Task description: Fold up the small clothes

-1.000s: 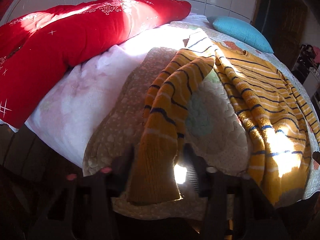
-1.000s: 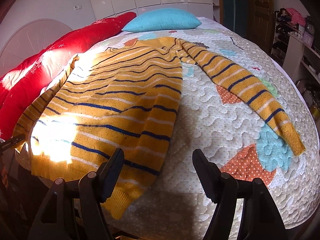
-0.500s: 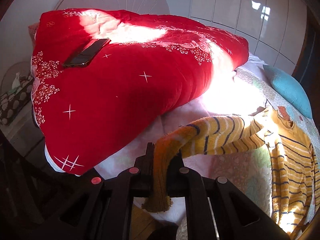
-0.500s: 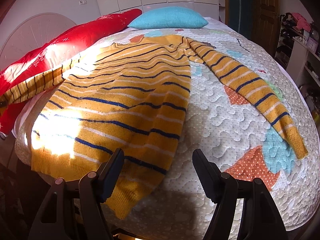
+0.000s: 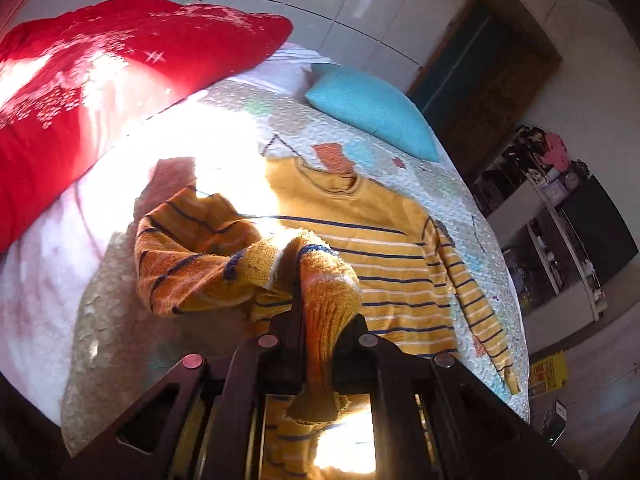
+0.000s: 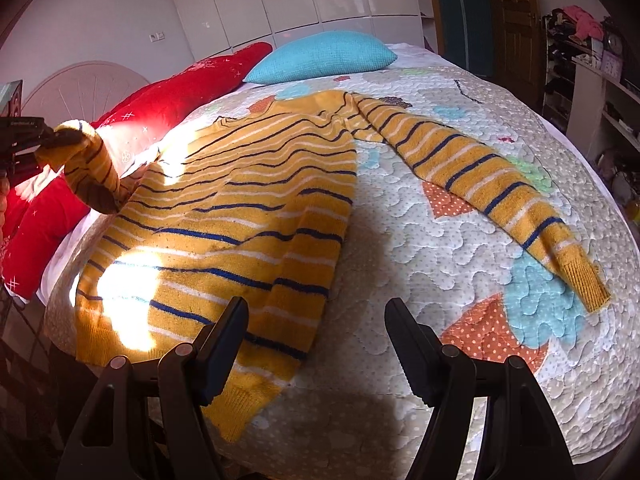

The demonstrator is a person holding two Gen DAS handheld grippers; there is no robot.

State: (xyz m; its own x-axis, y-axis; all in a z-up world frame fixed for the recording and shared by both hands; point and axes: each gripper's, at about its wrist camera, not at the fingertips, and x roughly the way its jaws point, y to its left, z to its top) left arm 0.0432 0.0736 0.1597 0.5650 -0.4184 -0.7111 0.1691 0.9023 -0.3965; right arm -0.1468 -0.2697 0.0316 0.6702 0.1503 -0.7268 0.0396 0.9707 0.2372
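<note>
On the bed (image 6: 460,240), a yellow striped sweater (image 6: 248,200) lay flat on the patterned quilt, one sleeve (image 6: 500,196) stretched toward the right edge. The left gripper (image 5: 318,336) was pinching the cuff of the other sleeve (image 5: 208,268), held off the bed beside the red duvet (image 5: 80,92). The right gripper (image 6: 316,344) hovered spread wide above the hem, holding nothing. A blue pillow (image 6: 324,56) sat beyond the collar.
</note>
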